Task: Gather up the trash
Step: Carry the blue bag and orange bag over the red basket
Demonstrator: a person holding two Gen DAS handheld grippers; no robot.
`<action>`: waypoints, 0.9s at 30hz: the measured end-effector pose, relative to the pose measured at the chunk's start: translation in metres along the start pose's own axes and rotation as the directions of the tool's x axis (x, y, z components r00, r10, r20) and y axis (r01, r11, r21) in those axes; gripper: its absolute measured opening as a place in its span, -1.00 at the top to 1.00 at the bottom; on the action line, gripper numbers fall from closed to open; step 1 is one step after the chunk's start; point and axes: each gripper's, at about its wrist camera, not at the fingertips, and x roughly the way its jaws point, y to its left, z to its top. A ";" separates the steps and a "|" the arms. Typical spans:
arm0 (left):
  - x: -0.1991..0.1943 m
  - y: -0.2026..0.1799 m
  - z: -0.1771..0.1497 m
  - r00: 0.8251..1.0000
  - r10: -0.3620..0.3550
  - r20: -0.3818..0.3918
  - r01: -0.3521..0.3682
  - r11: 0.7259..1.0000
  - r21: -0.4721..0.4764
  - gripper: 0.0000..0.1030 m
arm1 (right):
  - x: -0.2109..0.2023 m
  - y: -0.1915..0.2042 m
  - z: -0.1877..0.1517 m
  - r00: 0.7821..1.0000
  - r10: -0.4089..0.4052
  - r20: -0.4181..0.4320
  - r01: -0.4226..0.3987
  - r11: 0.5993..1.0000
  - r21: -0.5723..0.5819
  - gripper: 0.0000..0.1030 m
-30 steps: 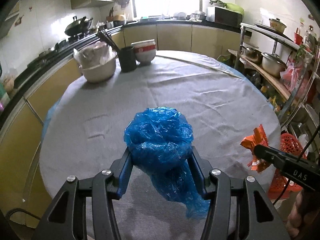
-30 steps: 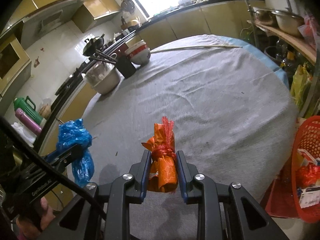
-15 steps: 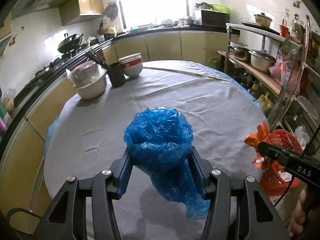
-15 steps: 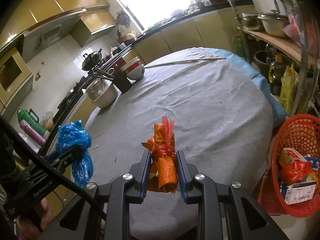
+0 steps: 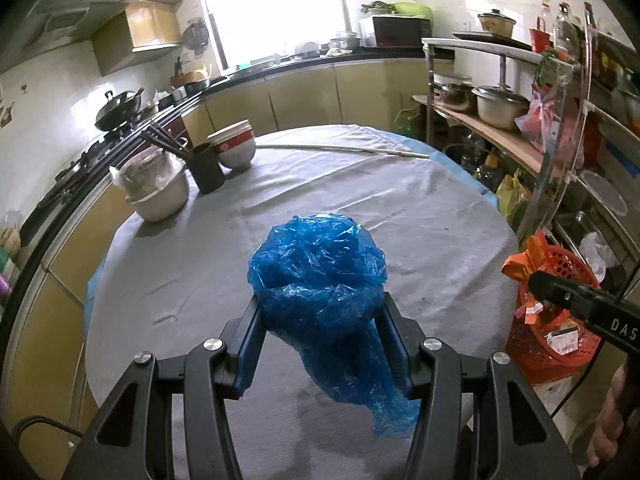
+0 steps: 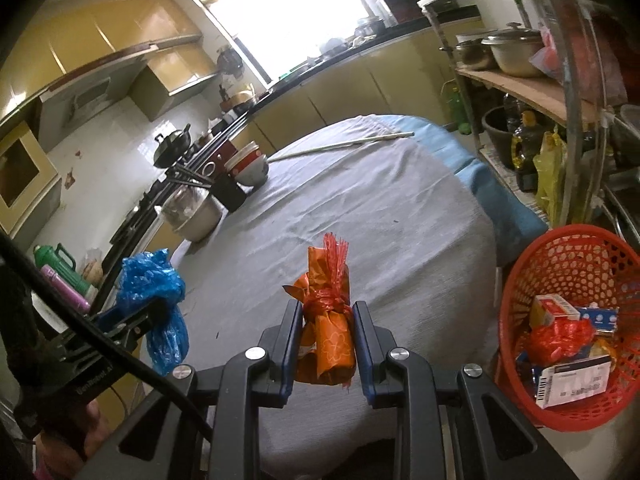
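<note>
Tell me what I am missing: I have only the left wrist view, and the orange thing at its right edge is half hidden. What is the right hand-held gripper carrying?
Observer: The right hand-held gripper is shut on an orange wrapper bundle, tied round its middle with red fringed plastic.
Operator: I see the red basket only from the side. Is there anything in it?
Observer: Yes. The red basket holds a crumpled red bag, a small carton and a white barcoded label.
</note>
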 end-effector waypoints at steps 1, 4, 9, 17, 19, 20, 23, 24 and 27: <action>0.000 -0.003 0.001 1.000 -0.003 0.000 0.003 1.000 0.007 -0.08 | -0.002 -0.003 0.001 1.000 -0.005 0.008 0.005 1.000 0.004 0.47; 0.000 -0.013 0.002 1.000 -0.009 0.001 0.009 1.000 0.028 -0.08 | -0.007 -0.011 0.002 1.000 -0.022 0.020 0.022 1.000 0.012 0.47; 0.001 -0.029 0.005 1.000 -0.024 0.000 0.024 0.998 0.058 -0.08 | -0.015 -0.029 0.003 0.999 -0.038 0.033 0.036 0.998 0.048 0.47; 0.001 -0.054 0.009 0.999 -0.053 0.002 0.053 0.993 0.108 -0.08 | -0.032 -0.053 0.007 0.995 -0.070 0.065 0.063 0.994 0.094 0.47; 0.000 -0.060 0.010 0.998 -0.059 0.004 0.058 0.991 0.119 -0.08 | -0.034 -0.058 0.008 0.995 -0.075 0.070 0.068 0.992 0.103 0.47; 0.000 -0.063 0.011 0.998 -0.061 0.006 0.060 0.990 0.125 -0.08 | -0.036 -0.061 0.008 0.994 -0.082 0.074 0.073 0.992 0.107 0.47; 0.000 -0.069 0.013 0.997 -0.074 0.006 0.073 0.988 0.134 -0.08 | -0.041 -0.069 0.009 0.993 -0.089 0.082 0.079 0.989 0.123 0.47; 0.000 -0.072 0.014 0.997 -0.075 0.008 0.073 0.988 0.139 -0.08 | -0.044 -0.072 0.010 0.992 -0.095 0.086 0.084 0.988 0.127 0.47; 0.000 -0.079 0.016 0.996 -0.088 0.009 0.086 0.985 0.152 -0.08 | -0.048 -0.078 0.011 0.990 -0.104 0.093 0.091 0.986 0.138 0.47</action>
